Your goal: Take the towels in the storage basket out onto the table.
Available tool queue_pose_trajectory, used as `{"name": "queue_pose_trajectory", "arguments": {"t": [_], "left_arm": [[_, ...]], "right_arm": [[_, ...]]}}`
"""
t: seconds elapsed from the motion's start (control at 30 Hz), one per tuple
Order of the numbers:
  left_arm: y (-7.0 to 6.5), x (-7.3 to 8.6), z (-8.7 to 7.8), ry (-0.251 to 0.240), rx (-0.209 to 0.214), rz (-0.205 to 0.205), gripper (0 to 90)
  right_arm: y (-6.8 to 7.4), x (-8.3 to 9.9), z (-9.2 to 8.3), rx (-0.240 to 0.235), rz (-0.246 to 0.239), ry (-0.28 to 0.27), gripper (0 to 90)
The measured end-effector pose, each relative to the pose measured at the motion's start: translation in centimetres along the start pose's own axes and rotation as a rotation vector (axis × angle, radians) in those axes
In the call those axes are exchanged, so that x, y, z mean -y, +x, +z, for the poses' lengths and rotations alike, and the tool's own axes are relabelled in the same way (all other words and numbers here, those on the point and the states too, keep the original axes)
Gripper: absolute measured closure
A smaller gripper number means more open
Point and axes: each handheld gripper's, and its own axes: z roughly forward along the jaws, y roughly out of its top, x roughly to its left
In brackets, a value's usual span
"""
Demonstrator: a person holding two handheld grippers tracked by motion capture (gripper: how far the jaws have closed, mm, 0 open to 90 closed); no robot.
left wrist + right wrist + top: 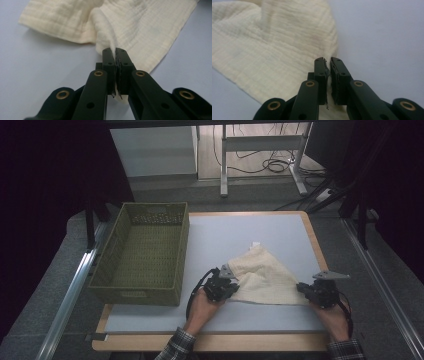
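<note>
High view: a cream, crinkled muslin cloth (262,277) lies in a rough triangle on the pale blue tabletop (235,232), its near edge stretched between the two black tongs. The left tongs (226,287) meet the cloth's near left corner, the right tongs (306,290) its near right corner, each held in a hand with a plaid sleeve. Left gripper view has the left tongs (116,58) clenched on a raised fold of the cloth (140,30), fabric pinched between the jaws. Right gripper view has the right tongs (328,66) clamped on the cloth's (274,50) edge, a thin layer caught between them. An olive-green woven rectangular basket (142,254) stands on the tabletop's left side, apart from the cloth.
</note>
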Motion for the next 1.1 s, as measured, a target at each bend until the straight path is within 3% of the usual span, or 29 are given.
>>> {"name": "queue_pose_trajectory", "arguments": {"t": [0.07, 0.2, 0.4, 0.43, 0.47, 0.5, 0.57, 0.6, 0.67, 0.73, 0.8, 0.9, 1.0, 1.1], "left_arm": [[-0.1, 0.8, -1.3, 0.004, -0.007, -0.003, 87.2], [-0.3, 2.7, -3.3, 0.009, -0.025, -0.015, 86.7], [-1.3, 5.6, -5.0, 0.042, -0.024, -0.018, 85.9], [-1.6, 6.0, -5.1, 0.044, -0.029, -0.02, 84.9], [-1.7, 6.1, -5.2, 0.044, -0.032, -0.011, 76.3], [-1.8, 6.1, -5.3, 0.035, -0.044, -0.006, 76.3], [-1.6, 5.6, -5.3, 0.011, -0.066, -0.011, 58.9], [-1.4, 5.1, -5.3, -0.004, -0.077, -0.016, 54.4], [-0.8, 3.8, -4.9, -0.031, -0.102, -0.03, 51.1], [0.1, 2.6, -4.3, -0.051, -0.126, -0.041, 46.4], [1.2, 1.4, -3.4, -0.058, -0.13, -0.072, 44.9], [2.6, 0.1, -2.2, -0.065, -0.141, -0.112, 39.5], [4.0, -0.9, -1.1, -0.075, -0.16, -0.151, 37.1], [5.1, -1.7, 0.1, -0.058, -0.188, -0.169, 32.1]], "right_arm": [[0.5, 0.1, -0.1, -0.014, -0.01, 0.001, 83.6], [2.8, 0.7, -0.9, -0.085, -0.033, -0.011, 83.5], [4.8, 1.5, -1.4, -0.131, -0.065, -0.008, 82.7], [5.1, 1.6, -1.6, -0.138, -0.071, -0.005, 82.2], [5.4, 1.6, -2.0, -0.137, -0.084, -0.006, 79.5], [5.4, 1.6, -2.0, -0.137, -0.084, -0.006, 79.5], [5.3, 0.8, -2.6, -0.109, -0.094, -0.028, 73.2], [5.1, 0.4, -2.6, -0.101, -0.093, -0.038, 71.4], [4.8, -0.1, -2.7, -0.091, -0.092, -0.043, 69.7], [3.9, -1.6, -2.0, -0.069, -0.086, -0.049, 65.7], [3.6, -2.2, -1.6, -0.065, -0.082, -0.047, 64.5], [2.9, -4.2, 0.6, -0.061, -0.079, -0.043, 60.8], [2.7, -5.0, 1.8, -0.066, -0.082, -0.037, 59.0], [2.5, -6.2, 3.8, -0.081, -0.064, -0.025, 54.2]]}}
